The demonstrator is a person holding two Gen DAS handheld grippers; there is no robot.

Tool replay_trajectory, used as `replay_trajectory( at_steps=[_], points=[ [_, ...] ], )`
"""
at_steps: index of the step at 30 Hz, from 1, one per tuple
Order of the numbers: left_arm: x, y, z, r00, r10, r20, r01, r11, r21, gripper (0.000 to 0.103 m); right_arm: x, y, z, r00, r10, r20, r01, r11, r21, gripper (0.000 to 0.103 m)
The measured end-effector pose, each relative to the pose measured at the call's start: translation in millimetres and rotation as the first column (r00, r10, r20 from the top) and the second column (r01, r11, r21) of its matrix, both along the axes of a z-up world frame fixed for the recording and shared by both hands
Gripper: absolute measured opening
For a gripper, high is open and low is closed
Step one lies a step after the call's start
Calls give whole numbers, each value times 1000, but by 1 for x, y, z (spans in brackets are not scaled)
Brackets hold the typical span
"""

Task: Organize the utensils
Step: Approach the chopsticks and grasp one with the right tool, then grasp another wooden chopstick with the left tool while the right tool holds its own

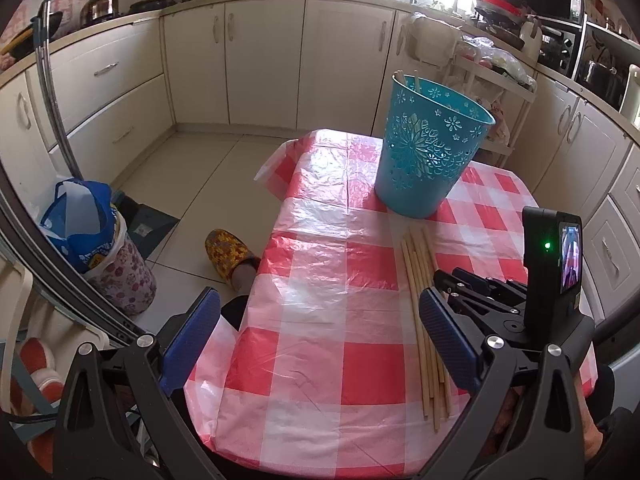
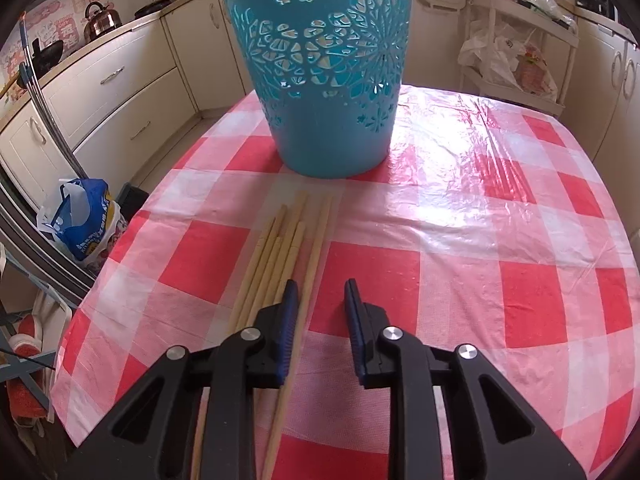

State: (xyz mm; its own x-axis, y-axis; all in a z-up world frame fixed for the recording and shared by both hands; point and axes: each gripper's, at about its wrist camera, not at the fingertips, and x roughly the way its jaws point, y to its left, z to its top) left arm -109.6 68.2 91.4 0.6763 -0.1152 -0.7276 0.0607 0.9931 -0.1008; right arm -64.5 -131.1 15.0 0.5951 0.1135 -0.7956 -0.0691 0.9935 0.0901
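Right claw [image 2: 322, 296], narrowed but gripping nothing, straddles rightmost chopstick [image 2: 316, 256] for single pick; teal basket [image 2: 320, 92] at 12 o'clock awaits; left claw [image 1: 320, 336] released, idle.

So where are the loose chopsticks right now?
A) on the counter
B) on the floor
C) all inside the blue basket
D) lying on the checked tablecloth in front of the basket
D: the chopsticks lie on the checked tablecloth just short of the blue basket.
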Motion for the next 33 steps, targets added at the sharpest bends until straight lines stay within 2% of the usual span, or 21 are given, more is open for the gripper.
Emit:
replay_trajectory(
  at_steps=[3, 4, 8, 17, 24, 33],
  points=[
    [6, -9, -5, 1000, -21, 3, 21, 1000, 12, 95, -3, -3, 0, 1000, 22, -4, -22, 999, -39, 7],
    [9, -13, -7, 1000, -28, 4, 28, 999, 18, 95, -5, -6, 0, 1000, 28, -7, -28, 999, -41, 6],
    [30, -34, -24, 998, -68, -16, 69, 997, 44, 95, -23, -20, 2, 1000, 22, -10, -23, 998, -61, 6],
    [73, -84, -65, 986, -141, -88, 153, 977, 146, 95, -53, -51, 2, 998, -42, -37, 44, 998, 42, 6],
    [82, -85, -78, 985, -125, -119, 144, 975, 170, 95, -48, -58, 6, 998, -56, -32, 59, 995, 79, 6],
    [85, -87, -89, 981, -135, -142, 162, 966, 200, 95, -43, -56, 4, 998, -58, -22, 60, 995, 76, 6]
  ],
)
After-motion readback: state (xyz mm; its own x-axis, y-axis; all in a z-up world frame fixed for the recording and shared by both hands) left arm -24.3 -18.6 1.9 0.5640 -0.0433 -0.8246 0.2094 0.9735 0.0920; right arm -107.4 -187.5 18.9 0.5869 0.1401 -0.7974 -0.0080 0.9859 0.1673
